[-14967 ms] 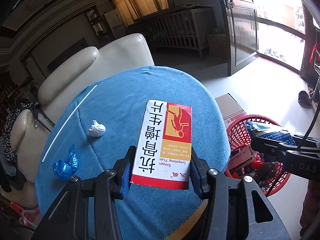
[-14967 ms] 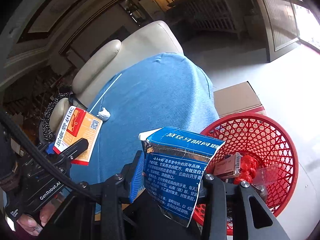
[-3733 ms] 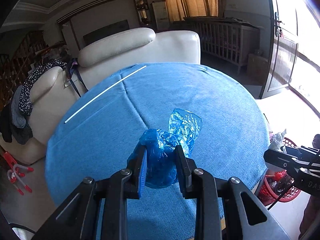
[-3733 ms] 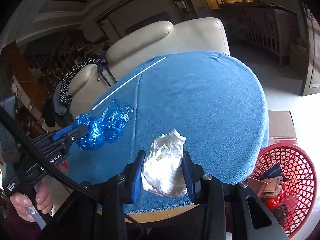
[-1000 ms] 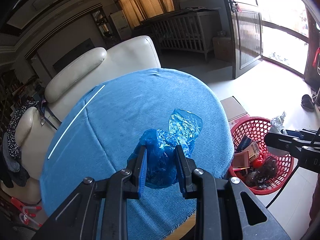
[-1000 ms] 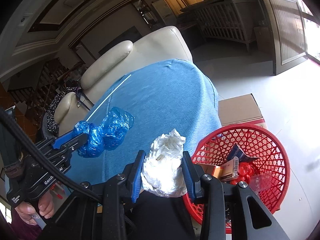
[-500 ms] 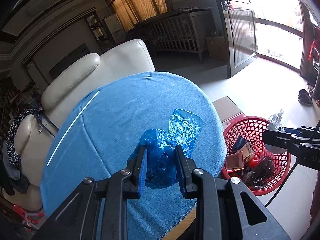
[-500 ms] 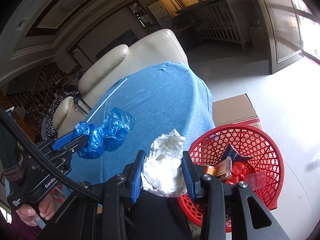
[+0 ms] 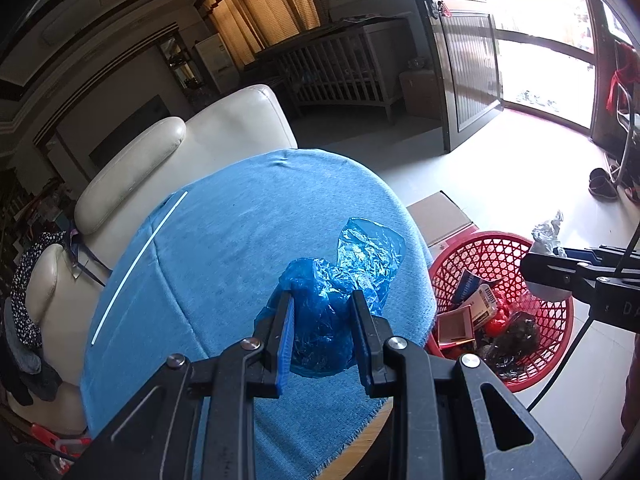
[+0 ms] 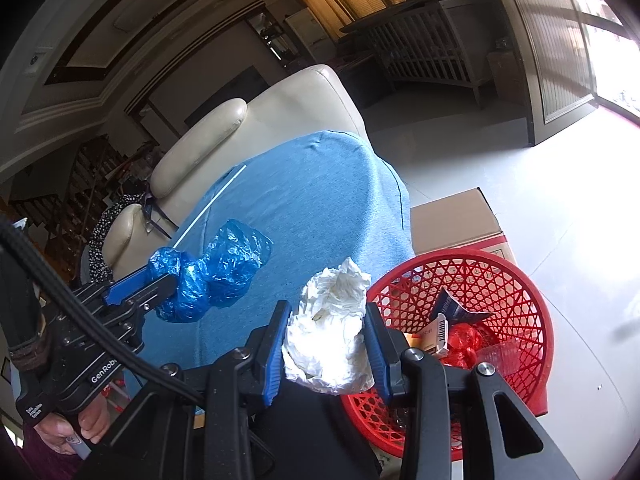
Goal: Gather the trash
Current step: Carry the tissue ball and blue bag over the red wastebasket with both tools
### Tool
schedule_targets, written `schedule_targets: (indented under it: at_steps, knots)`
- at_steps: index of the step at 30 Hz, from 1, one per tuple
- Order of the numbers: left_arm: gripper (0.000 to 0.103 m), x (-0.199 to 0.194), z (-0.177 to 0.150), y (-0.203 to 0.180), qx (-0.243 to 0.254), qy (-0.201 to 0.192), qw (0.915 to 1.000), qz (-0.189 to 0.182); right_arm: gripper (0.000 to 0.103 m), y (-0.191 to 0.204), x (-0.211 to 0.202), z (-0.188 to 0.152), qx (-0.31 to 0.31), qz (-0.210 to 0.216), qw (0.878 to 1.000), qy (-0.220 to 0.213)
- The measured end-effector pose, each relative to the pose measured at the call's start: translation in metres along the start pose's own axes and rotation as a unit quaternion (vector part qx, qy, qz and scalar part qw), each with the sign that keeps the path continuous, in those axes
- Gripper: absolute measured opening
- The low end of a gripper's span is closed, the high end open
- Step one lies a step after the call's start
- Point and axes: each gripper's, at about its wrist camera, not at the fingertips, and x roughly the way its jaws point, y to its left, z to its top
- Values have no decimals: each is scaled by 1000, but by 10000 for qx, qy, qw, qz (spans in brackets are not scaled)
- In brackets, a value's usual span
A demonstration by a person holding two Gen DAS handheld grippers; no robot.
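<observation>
My left gripper [image 9: 322,300] is shut on a crumpled blue plastic bag [image 9: 340,280], held above the near right part of the blue-clothed round table [image 9: 240,232]. That blue plastic bag [image 10: 212,272] and the left gripper [image 10: 160,284] also show at the left of the right wrist view. My right gripper [image 10: 326,312] is shut on a crumpled white tissue wad [image 10: 332,328], hanging just left of the red mesh basket [image 10: 500,276]. The red basket [image 9: 516,252] stands on the floor to the right of the table and holds several boxes and wrappers. The right gripper [image 9: 560,268] reaches over it.
A thin white stick [image 9: 140,264] lies on the cloth at the far left. A cardboard box [image 10: 456,220] sits on the floor behind the basket. A cream sofa [image 9: 192,140] stands behind the table. A hand [image 10: 76,428] grips the left tool's handle.
Both views have swung a little towards the basket, which now sits nearer my held items. Both grips are unchanged.
</observation>
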Motion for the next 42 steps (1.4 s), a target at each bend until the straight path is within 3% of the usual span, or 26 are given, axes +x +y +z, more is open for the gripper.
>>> schedule_targets:
  at_steps: [42]
  knots:
    - [28, 9, 17, -60, 637, 81, 9974, -333, 39, -59, -12, -2, 649, -135, 9977, -109]
